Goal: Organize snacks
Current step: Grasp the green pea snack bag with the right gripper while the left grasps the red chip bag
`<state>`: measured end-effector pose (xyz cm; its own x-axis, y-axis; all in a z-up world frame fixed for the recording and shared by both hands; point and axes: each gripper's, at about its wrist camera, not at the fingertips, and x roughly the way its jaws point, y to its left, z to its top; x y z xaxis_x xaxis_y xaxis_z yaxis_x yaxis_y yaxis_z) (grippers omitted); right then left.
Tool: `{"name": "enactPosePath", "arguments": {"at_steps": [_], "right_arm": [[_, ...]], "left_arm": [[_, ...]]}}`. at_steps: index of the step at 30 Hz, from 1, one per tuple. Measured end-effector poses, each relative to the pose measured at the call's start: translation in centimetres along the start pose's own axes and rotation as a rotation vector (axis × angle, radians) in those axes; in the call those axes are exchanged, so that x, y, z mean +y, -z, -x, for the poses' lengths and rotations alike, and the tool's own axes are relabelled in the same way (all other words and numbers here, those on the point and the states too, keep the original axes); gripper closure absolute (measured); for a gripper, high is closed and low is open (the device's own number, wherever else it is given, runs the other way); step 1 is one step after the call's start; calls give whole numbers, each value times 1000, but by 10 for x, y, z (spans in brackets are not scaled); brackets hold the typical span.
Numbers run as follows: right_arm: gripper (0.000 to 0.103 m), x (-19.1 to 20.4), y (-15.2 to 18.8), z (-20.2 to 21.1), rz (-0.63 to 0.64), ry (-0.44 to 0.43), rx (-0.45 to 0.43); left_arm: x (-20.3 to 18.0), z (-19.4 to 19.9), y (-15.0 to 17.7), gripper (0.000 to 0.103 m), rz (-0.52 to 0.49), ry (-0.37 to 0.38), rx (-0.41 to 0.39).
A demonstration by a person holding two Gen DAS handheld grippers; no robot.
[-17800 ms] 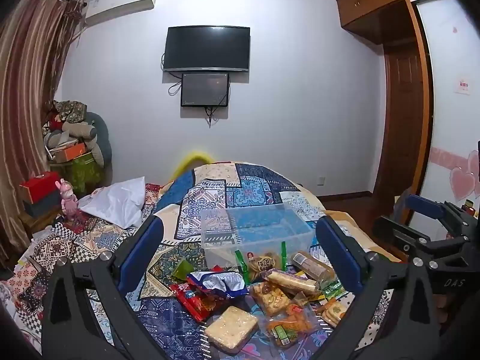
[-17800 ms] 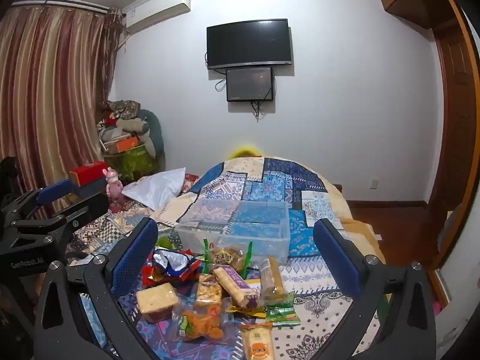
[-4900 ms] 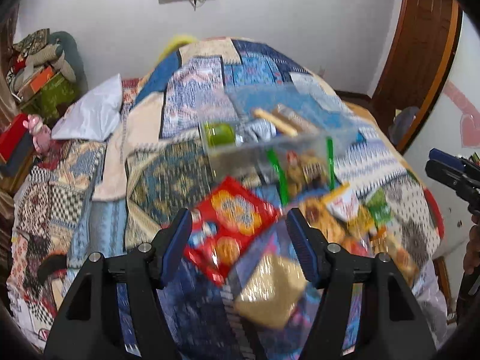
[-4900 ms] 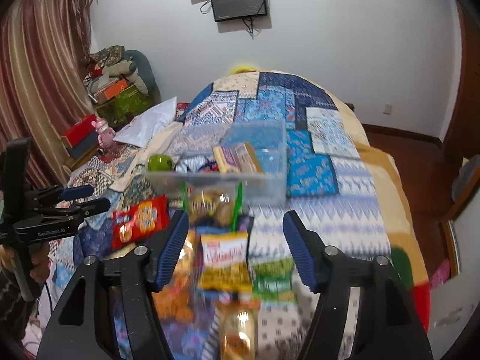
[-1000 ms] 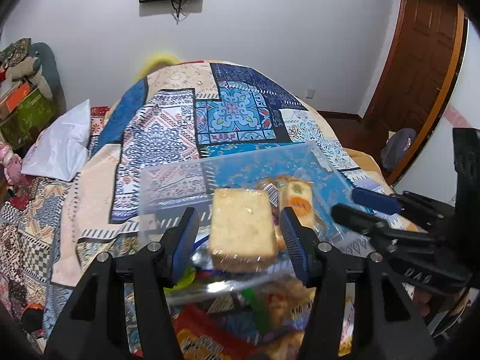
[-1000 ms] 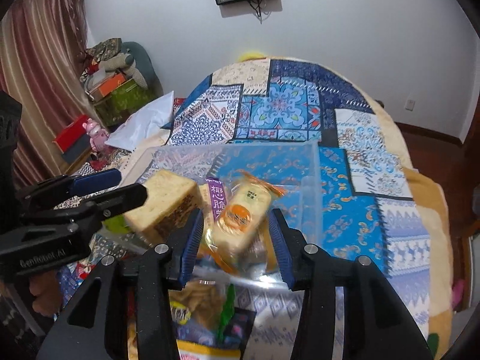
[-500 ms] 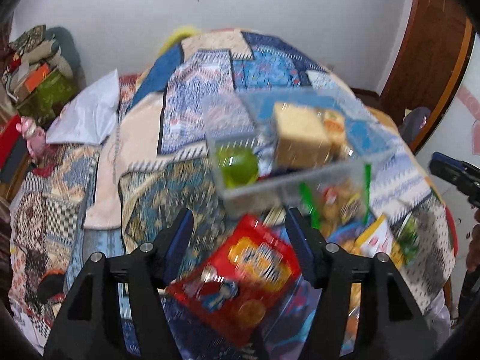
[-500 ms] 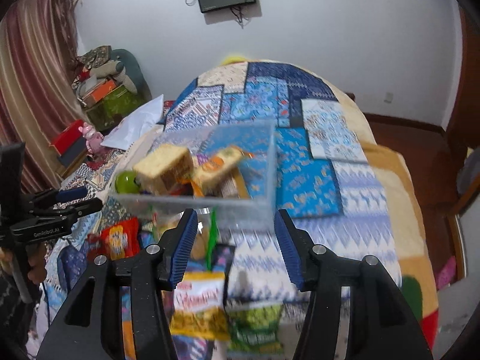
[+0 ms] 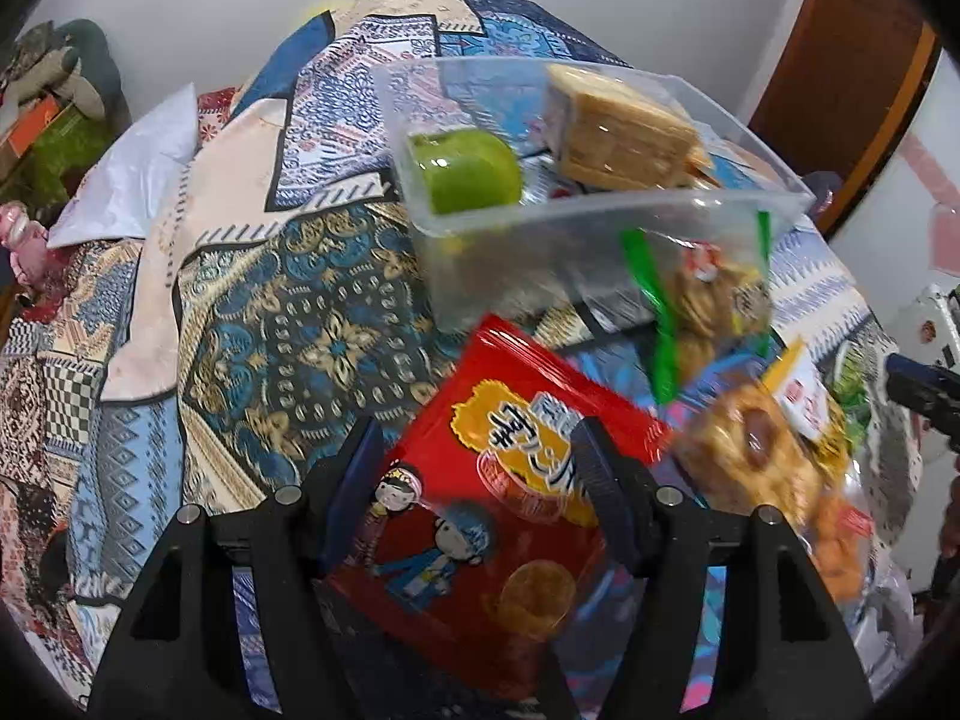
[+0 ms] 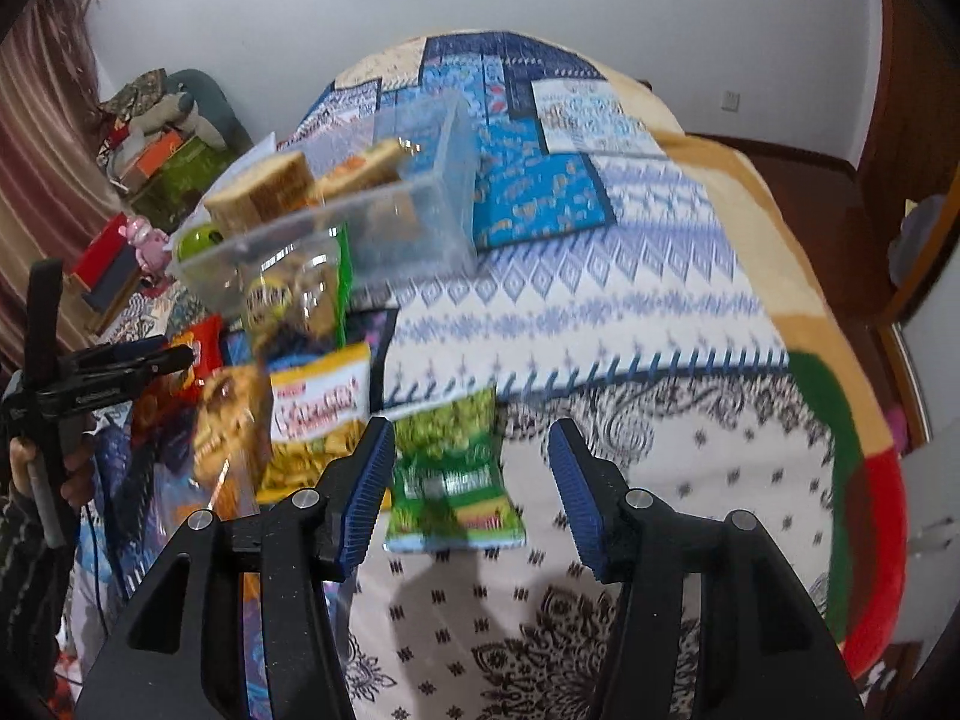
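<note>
We have both tools over the snack pile at the near end of the patterned bedspread (image 10: 630,324), each one empty. The left gripper (image 9: 474,480) has just been opening and now straddles the red snack bag (image 9: 480,516), its pads spread to either side and not visibly pressing the foil; the right gripper (image 10: 471,486) has likewise just been opening, and the green snack packet (image 10: 450,480) lies below its gap, next to its left pad, not pinched. The clear plastic bin (image 9: 600,222) sits just beyond the pile, already holding a green cup (image 9: 465,171) and a wrapped sponge cake (image 9: 624,132), with a green-edged cookie bag (image 9: 708,300) leaning on its front wall. We judge the red bag to be light, puffed with air and slick – it will likely crumple and slide if we squeeze its middle, and the crackers inside could break. We would take it across a short side or at a sealed edge, where the film is flat and stiff. The green packet looks small, soft and nearly flat on the cloth, so we would come down steeply and close on its crimped end, watching that we do not catch the bedspread too. The yellow chip bag (image 10: 318,414) beside it – equally light and crinkly – overlaps its neighbours, so lifting 1 may drag another.
</note>
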<state>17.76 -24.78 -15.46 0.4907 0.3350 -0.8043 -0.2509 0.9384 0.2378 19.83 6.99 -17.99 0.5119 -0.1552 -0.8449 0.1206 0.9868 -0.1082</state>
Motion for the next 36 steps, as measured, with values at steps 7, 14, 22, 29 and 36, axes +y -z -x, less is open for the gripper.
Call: {"name": "enactPosePath", "arguments": {"at_steps": [7, 14, 22, 29, 36], "right_arm": [[53, 5, 15, -8, 3, -24, 25], [53, 8, 20, -18, 18, -31, 43], [53, 10, 19, -27, 45, -14, 38], [64, 11, 21, -24, 46, -2, 22], [68, 4, 19, -12, -8, -29, 0]], "left_arm": [[-15, 17, 25, 36, -10, 28, 18], [-29, 12, 32, 20, -7, 17, 36], [-38, -10, 32, 18, -5, -31, 68], [-39, -2, 36, 36, -12, -40, 24], [-33, 17, 37, 36, 22, -43, -6]]}}
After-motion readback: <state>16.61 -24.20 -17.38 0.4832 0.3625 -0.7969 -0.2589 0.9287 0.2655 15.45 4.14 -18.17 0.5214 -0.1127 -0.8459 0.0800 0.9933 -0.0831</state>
